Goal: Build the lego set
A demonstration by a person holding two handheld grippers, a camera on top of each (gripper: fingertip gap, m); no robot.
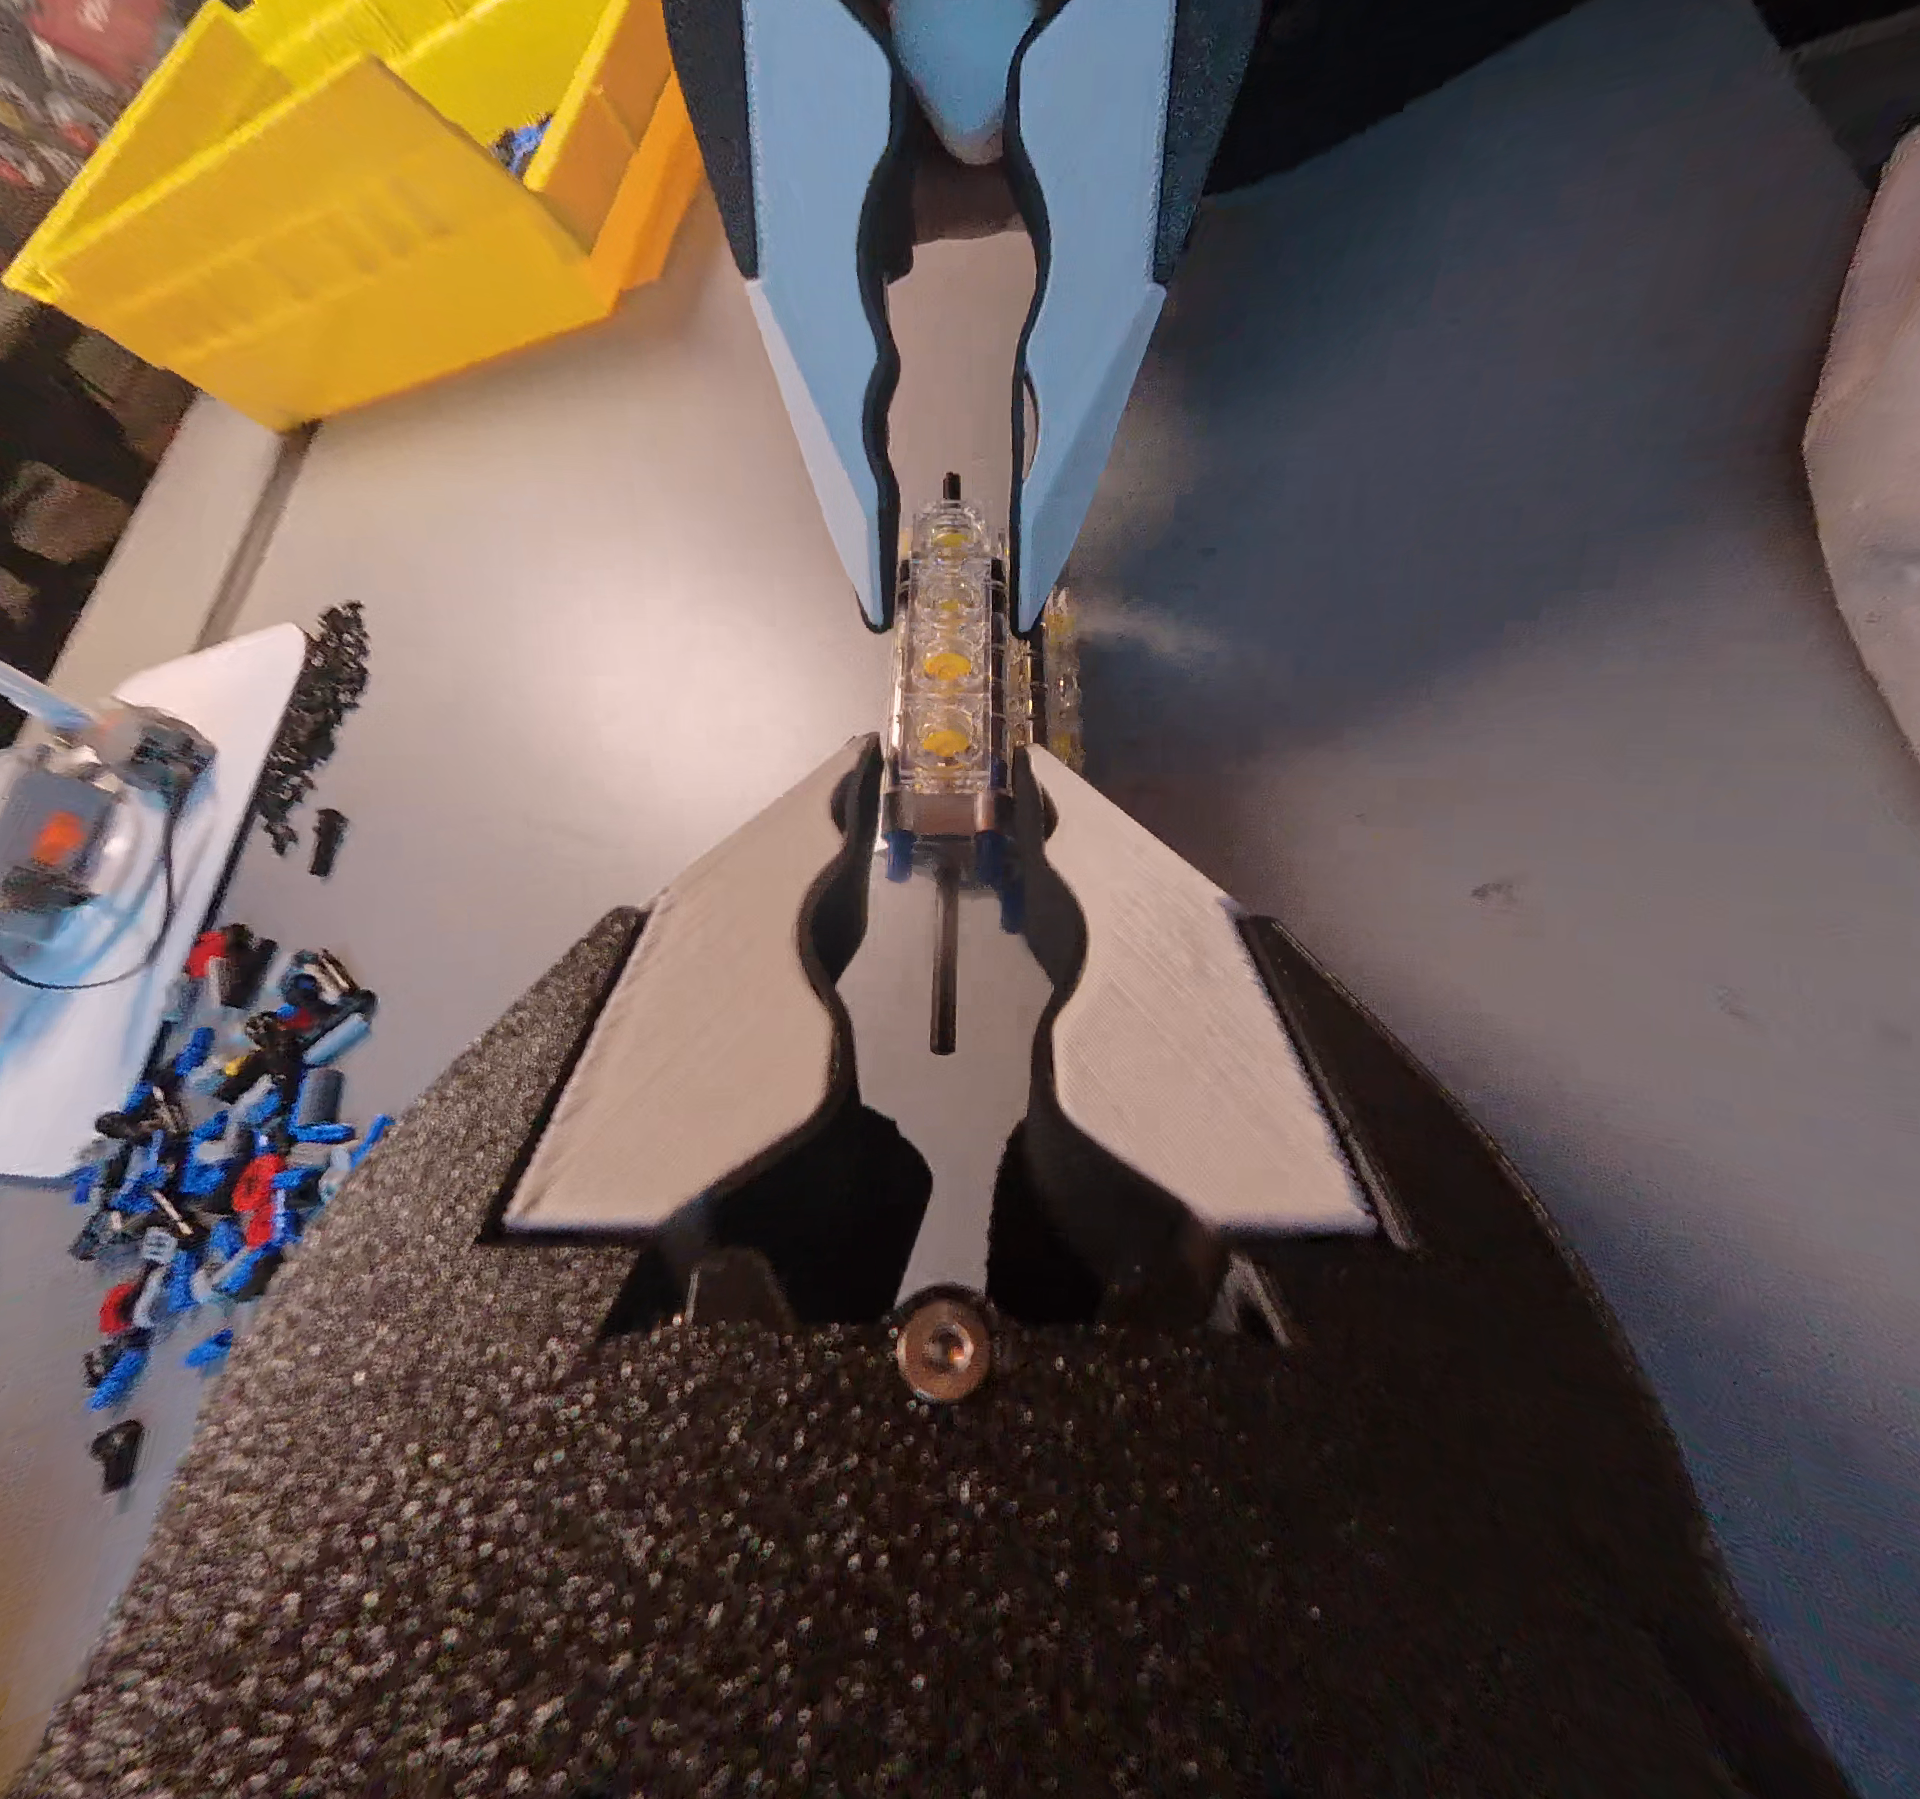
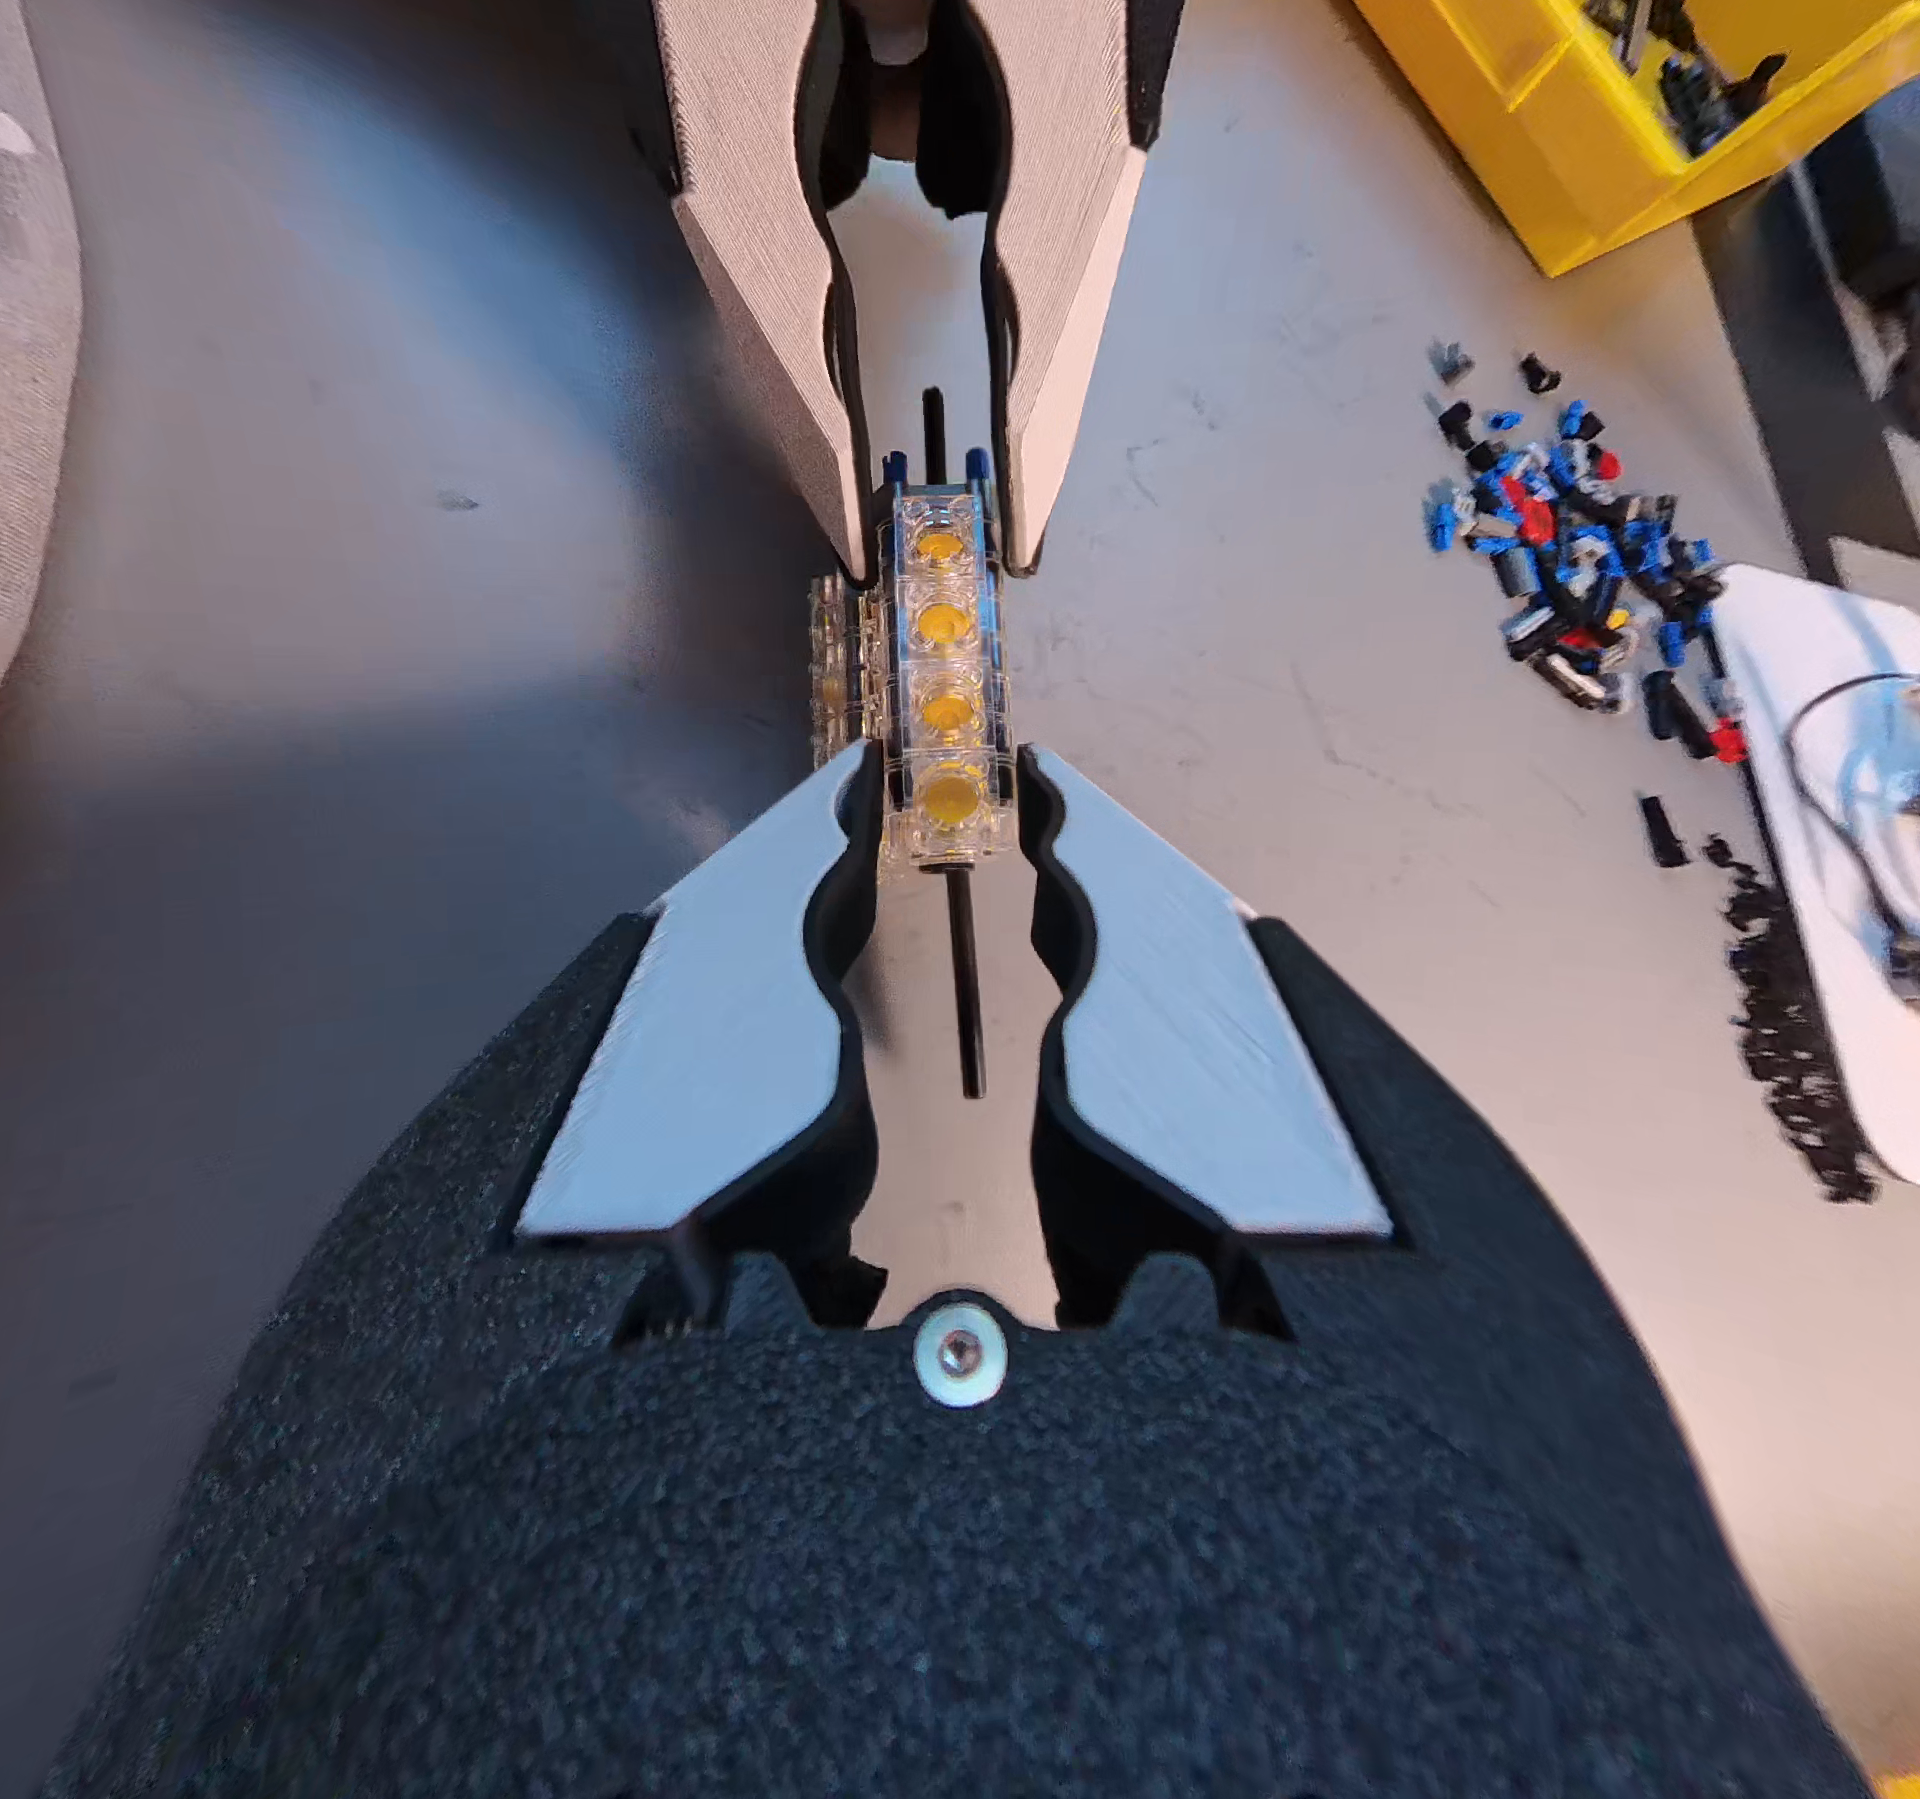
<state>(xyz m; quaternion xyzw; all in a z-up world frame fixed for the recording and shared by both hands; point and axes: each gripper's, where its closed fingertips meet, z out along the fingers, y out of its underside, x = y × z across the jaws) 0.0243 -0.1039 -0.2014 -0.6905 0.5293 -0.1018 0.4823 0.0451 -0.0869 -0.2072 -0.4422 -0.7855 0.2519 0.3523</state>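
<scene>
The clear plastic toy-brick block with four yellow pistons in a row [image 1: 943, 669] is hanging above the grey tabletop [image 1: 1455, 606], its long axis running straight from one gripper to the other. The left gripper [image 1: 951, 762] is clamping its near end, and the right gripper [image 2: 943, 762] is pinching the opposite end head-on. A thin black axle [image 2: 964, 980] is sticking out of both ends, with blue pins [image 1: 902, 856] on the left's side.

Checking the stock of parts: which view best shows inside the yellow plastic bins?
The right wrist view: the yellow plastic bins open toward it, showing dark small parts. The left wrist view shows mostly their outer walls.
</scene>
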